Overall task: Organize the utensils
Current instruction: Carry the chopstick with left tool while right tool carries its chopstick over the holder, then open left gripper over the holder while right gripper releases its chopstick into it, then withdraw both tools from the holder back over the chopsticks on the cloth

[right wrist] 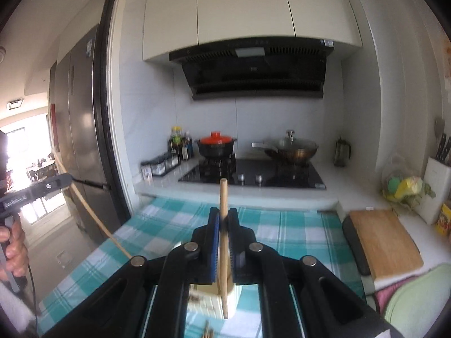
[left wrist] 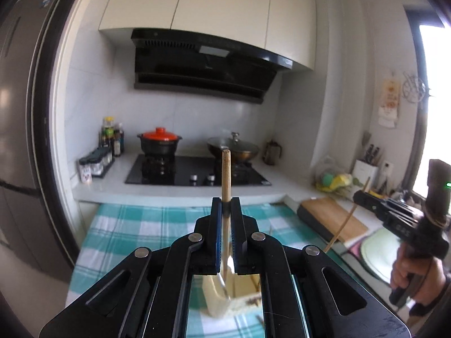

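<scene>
One chopstick clamped upright in each gripper, above the checkered cloth.

Left gripper [left wrist: 226, 207] clenched on a chopstick [left wrist: 225, 174]; right gripper [right wrist: 223, 217] likewise on its chopstick [right wrist: 223, 197]. Cream holder [right wrist: 225, 295] directly below. Risk: tilted sticks missing the slot or slipping. Open room leftward; cutting board [right wrist: 386, 242] crowding right.

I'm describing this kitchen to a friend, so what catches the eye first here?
Each gripper holds one wooden chopstick upright between its fingers: the left gripper with its chopstick, the right gripper with its chopstick. Behind, a red-lidded pot sits on the black stove, beyond the teal checked cloth.
</scene>
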Motion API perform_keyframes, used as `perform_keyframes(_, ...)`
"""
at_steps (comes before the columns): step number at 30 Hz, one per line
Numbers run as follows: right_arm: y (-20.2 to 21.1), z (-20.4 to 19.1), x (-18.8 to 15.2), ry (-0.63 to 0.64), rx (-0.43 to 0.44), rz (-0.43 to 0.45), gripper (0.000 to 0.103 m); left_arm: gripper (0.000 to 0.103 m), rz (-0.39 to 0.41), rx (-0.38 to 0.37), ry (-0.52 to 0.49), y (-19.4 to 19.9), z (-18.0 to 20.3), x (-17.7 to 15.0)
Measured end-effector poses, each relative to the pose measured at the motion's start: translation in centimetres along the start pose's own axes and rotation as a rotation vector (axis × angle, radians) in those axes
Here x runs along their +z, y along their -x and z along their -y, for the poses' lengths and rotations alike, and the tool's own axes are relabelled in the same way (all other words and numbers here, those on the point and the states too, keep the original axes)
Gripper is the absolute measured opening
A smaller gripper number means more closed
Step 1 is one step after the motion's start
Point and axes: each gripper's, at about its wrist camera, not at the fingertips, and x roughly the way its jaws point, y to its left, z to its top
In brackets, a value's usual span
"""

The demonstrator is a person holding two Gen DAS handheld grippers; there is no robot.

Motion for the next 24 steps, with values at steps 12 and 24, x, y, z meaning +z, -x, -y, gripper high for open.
perform_keyframes(12,-12.4,-0.7,-4.7,-0.057,0.079,-0.261,0.006,0.004,-0.389,-0.017,0.018,-13.8,0.1,-7.1)
perform_keyframes(24,-11.7,-0.5,-4.5,-0.177,0.085,-0.269,0.056,0.080,-0.444,0.032,0.030,-11.0,0.3,-8.0)
